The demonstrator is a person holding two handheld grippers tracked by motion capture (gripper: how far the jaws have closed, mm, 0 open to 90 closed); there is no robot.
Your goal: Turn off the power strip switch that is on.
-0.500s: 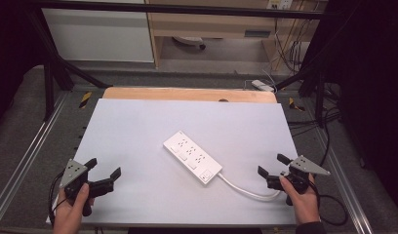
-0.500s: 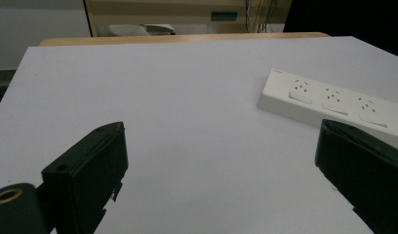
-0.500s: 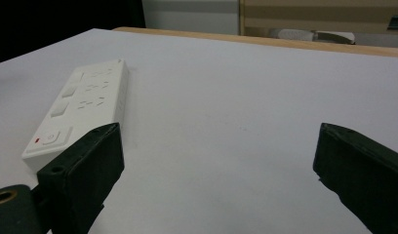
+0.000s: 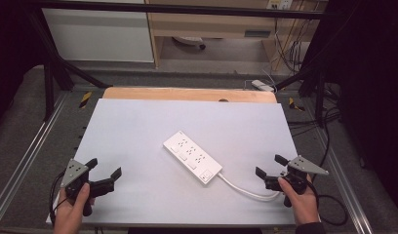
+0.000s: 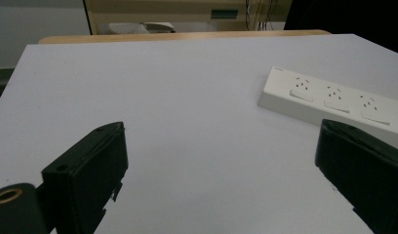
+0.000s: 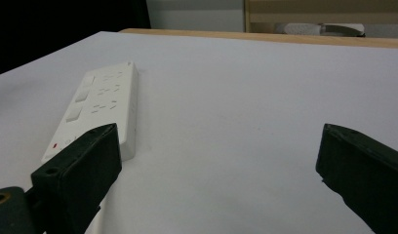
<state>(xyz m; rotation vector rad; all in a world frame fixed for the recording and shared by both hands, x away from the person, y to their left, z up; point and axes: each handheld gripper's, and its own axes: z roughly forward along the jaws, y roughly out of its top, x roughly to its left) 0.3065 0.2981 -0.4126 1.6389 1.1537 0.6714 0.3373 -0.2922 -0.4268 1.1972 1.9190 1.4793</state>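
A white power strip [image 4: 192, 156] lies diagonally in the middle of the white table [image 4: 138, 126], its white cable [image 4: 243, 190] curving toward the front right. The left gripper [image 4: 104, 168] rests open near the front left corner, nothing between its jaws. In the left gripper view the power strip [image 5: 333, 100] lies ahead to the right, and the gripper [image 5: 221, 175] holds nothing. The right gripper [image 4: 269, 165] is open near the front right, just right of the cable. Its own view has the power strip [image 6: 102, 105] ahead to the left and the gripper [image 6: 216, 175] empty.
A wooden board [image 4: 187, 93] edges the table's far side. Metal rails [image 4: 26, 161] run along both sides. Black cables [image 4: 333, 209] trail by the right hand. Shelving and wires stand beyond the table.
Both grippers stay open in nearly the same places; the power strip has not moved.
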